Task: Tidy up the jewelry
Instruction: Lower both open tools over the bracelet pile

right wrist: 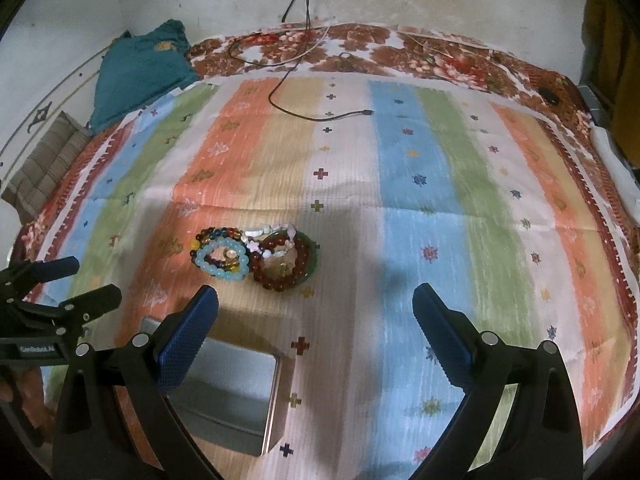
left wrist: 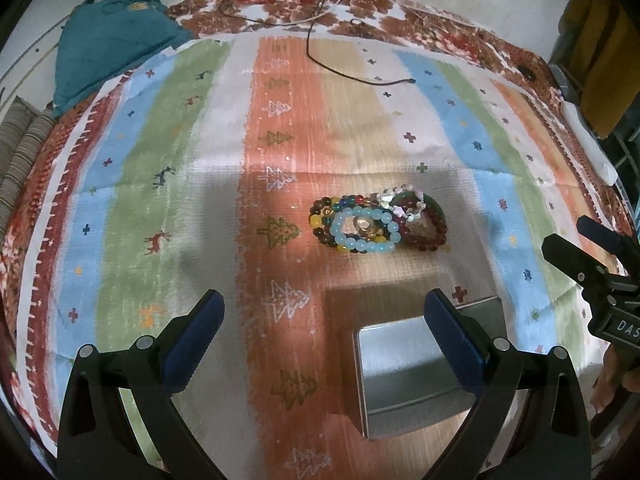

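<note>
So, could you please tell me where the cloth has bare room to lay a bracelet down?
The striped cloth lies bare right of the pile of beaded bracelets, and beyond it up to the black cable. It is crowded between the pile and the open metal tin.

A heap of bracelets (left wrist: pixel 376 224) lies on a cloth (left wrist: pixel 200 168) spread over a bed, near mid-frame in the left wrist view. An open tin (left wrist: pixel 404 372) sits on the cloth below the heap, toward the lower right. A cable (left wrist: pixel 340 68) trails across the cloth at upper centre. A pillow (left wrist: pixel 108 44) rests at the upper left corner. In the right wrist view the tin (right wrist: pixel 236 392) lies lower left of the bracelets (right wrist: pixel 256 258).
</note>
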